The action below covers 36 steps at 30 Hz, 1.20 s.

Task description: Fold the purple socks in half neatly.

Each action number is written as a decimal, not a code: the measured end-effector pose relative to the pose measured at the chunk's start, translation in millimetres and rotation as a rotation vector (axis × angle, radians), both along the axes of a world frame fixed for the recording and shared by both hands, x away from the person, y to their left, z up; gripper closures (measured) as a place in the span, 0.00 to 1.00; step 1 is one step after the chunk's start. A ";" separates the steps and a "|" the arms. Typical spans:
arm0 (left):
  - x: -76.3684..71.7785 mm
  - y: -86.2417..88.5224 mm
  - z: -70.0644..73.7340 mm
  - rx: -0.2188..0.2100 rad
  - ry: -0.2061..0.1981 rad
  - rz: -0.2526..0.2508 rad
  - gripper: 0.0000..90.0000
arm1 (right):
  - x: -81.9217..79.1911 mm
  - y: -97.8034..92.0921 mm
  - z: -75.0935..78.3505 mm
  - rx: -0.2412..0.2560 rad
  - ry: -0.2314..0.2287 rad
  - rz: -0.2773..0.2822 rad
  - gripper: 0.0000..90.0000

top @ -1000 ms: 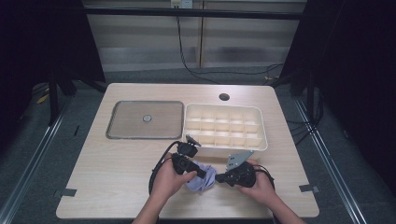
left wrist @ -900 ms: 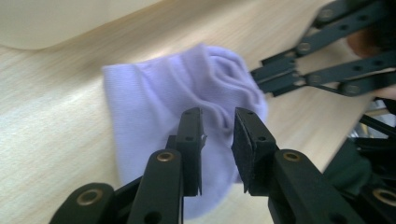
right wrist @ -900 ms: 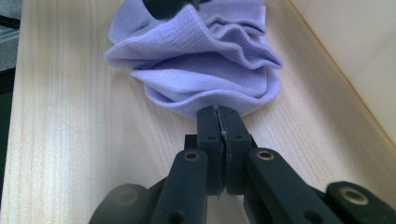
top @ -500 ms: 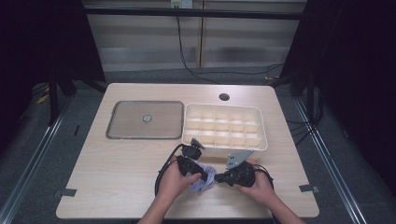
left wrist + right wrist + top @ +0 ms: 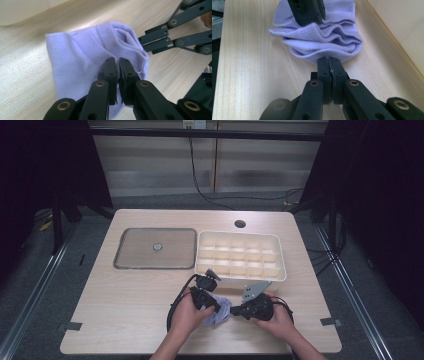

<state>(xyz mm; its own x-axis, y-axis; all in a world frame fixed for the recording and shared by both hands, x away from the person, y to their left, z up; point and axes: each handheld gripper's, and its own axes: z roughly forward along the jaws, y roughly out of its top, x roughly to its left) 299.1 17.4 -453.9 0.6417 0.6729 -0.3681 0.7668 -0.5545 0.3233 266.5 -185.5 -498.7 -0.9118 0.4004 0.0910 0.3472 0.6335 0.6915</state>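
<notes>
Left tongs (image 5: 117,72) clenching lavender sock (image 5: 82,57) fold; right tongs (image 5: 329,65) pinching near hem. Judgement: keeping both grips firm while folding, edges aligned on surface (image 5: 125,295).

Wooden table (image 5: 125,320), grey lidded tray (image 5: 155,248), compartmented cream box (image 5: 240,256)

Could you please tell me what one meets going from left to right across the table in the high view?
Grey tray → left claw → lilac sock → right claw. The white divided box overlaps them, so I leave it out.
</notes>
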 end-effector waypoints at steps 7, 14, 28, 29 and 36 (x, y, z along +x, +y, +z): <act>-4.5 -1.3 15.3 -0.044 -0.012 -0.029 0.95 | 0.2 0.0 0.1 -0.005 -0.003 0.003 0.98; -6.0 -9.4 6.3 -0.043 0.009 -0.050 0.95 | 0.1 0.1 0.1 -0.005 0.001 0.002 0.98; -6.6 -15.4 -13.6 -0.023 0.012 -0.046 0.95 | 1.6 -2.0 0.0 -0.004 0.001 0.001 0.98; -6.9 -15.5 -13.8 -0.021 0.008 -0.047 0.95 | 2.0 -2.2 0.0 -0.005 0.001 0.002 0.99; -10.7 -16.8 -16.1 -0.006 -0.018 -0.057 0.95 | 1.0 -3.2 0.9 -0.013 0.001 -0.010 0.98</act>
